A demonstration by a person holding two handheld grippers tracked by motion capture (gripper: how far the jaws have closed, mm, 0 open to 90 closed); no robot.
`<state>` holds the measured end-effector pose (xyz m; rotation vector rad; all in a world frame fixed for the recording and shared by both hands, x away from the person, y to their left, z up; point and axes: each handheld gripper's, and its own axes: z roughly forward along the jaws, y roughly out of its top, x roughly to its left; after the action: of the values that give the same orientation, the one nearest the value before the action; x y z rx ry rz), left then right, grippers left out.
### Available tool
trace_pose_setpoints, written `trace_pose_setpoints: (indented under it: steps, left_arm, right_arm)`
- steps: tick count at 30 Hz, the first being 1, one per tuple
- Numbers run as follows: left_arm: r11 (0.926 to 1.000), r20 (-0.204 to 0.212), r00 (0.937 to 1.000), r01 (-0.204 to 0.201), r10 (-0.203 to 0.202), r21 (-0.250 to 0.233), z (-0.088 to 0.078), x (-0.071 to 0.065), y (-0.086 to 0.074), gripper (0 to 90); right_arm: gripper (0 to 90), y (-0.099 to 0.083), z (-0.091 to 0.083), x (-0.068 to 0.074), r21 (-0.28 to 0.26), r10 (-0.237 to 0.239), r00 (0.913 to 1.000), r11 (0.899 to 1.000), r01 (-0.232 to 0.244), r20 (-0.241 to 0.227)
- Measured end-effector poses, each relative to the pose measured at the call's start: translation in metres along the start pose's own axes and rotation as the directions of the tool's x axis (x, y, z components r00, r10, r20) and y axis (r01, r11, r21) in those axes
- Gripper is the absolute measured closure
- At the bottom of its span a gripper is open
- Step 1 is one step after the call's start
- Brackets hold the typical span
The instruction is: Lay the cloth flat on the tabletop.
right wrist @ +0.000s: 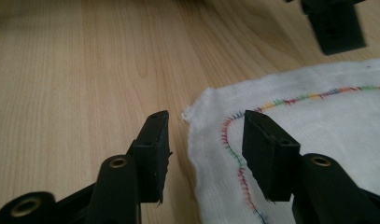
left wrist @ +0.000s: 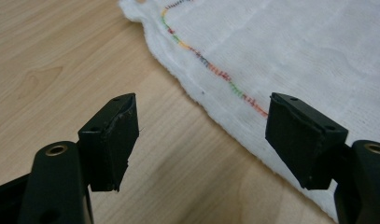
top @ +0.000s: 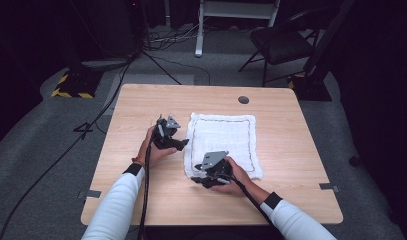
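The cloth (top: 223, 144) lay flat on the worktop (top: 141, 200), long axis running away from the person; both grippers, left (top: 182, 145) and right (top: 195, 178), were held at its left edge, fingers (right wrist: 155, 149) released, nothing grasped.

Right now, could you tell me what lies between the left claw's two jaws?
In the left gripper view, the left claw stands open over bare wooden table and the white cloth's stitched edge; nothing is gripped.
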<state>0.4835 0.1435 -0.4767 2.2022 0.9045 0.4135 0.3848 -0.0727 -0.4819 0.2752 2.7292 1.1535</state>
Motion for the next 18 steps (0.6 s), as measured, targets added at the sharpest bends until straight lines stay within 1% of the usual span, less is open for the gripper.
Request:
trace_pose_setpoints:
  steps: [1,2,3,4,5,6,7,8,9,10,11,12,13,14,15,18]
  left_arm:
    - [0.9999,-0.009,0.9999,0.004,-0.004,-0.011,0.001,0.002,0.001,25.9]
    - [0.9998,-0.004,0.9999,0.014,-0.014,-0.013,0.002,0.004,0.002,25.9]
    - [0.9996,-0.007,0.9997,0.022,-0.022,-0.018,0.003,0.006,0.004,25.6]
    - [0.9987,0.002,0.9991,0.043,-0.043,-0.029,0.006,0.009,0.006,25.5]
    - [0.9983,-0.001,0.9988,0.049,-0.049,-0.032,0.008,0.010,0.008,25.3]
    - [0.9983,-0.001,0.9988,0.049,-0.049,-0.032,0.008,0.010,0.008,25.3]
    - [0.9982,-0.004,0.9987,0.051,-0.051,-0.031,0.010,0.012,0.009,25.3]
    - [0.9972,0.000,0.9976,0.069,-0.069,-0.029,0.014,0.014,0.014,24.7]
    - [0.9972,0.000,0.9976,0.069,-0.069,-0.029,0.014,0.014,0.014,24.5]
    - [0.9964,-0.001,0.9971,0.076,-0.076,-0.037,0.017,0.015,0.017,24.5]
    - [0.9966,-0.005,0.9973,0.073,-0.073,-0.037,0.022,0.016,0.024,24.4]
    - [0.9966,-0.005,0.9973,0.073,-0.073,-0.037,0.022,0.016,0.024,24.2]
    - [0.9958,-0.002,0.9967,0.081,-0.082,-0.042,0.026,0.016,0.027,24.2]
    - [0.9956,-0.006,0.9964,0.085,-0.085,-0.039,0.030,0.016,0.030,24.1]
    - [0.9961,-0.015,0.9965,0.081,-0.082,-0.034,0.035,0.017,0.032,24.0]
    - [0.9942,-0.034,0.9937,0.106,-0.107,-0.015,0.049,0.019,0.037,23.5]
  right_arm:
    - [54.0,0.000,0.000,0.000,0.000,0.000,1.0000,1.000,0.000,0.000]
    - [55.3,0.001,0.004,0.001,0.005,-0.009,1.0000,1.000,0.009,0.003]
    - [57.6,0.003,0.009,0.001,0.010,-0.010,0.9997,1.000,0.010,0.023]
    - [59.0,0.004,0.012,0.001,0.009,-0.007,0.9997,1.000,0.007,0.023]
    - [59.8,0.005,0.015,0.001,0.012,-0.013,0.9992,1.000,0.013,0.037]
    - [59.8,0.005,0.015,0.001,0.012,-0.013,0.9992,1.000,0.013,0.037]
    - [61.3,0.005,0.017,0.002,0.017,-0.017,0.9988,1.000,0.016,0.047]
    - [64.4,0.006,0.022,0.002,0.031,-0.020,0.9975,0.999,0.018,0.068]
    - [64.4,0.006,0.022,0.002,0.031,-0.020,0.9975,0.999,0.018,0.068]
    - [66.2,0.006,0.023,0.002,0.033,-0.020,0.9970,0.999,0.018,0.075]
    - [70.4,0.006,0.024,0.000,0.028,-0.005,0.9971,1.000,0.003,0.076]
    - [72.5,0.006,0.024,-0.001,0.030,-0.003,0.9968,1.000,0.001,0.079]
    - [72.5,0.006,0.024,-0.001,0.030,-0.003,0.9968,1.000,0.001,0.079]
    - [79.8,0.005,0.024,-0.002,0.029,-0.004,0.9969,1.000,0.002,0.078]
    - [82.8,0.005,0.024,-0.002,0.030,-0.005,0.9965,1.000,0.002,0.084]
    - [84.7,0.005,0.024,-0.003,0.033,-0.006,0.9966,0.999,0.003,0.082]
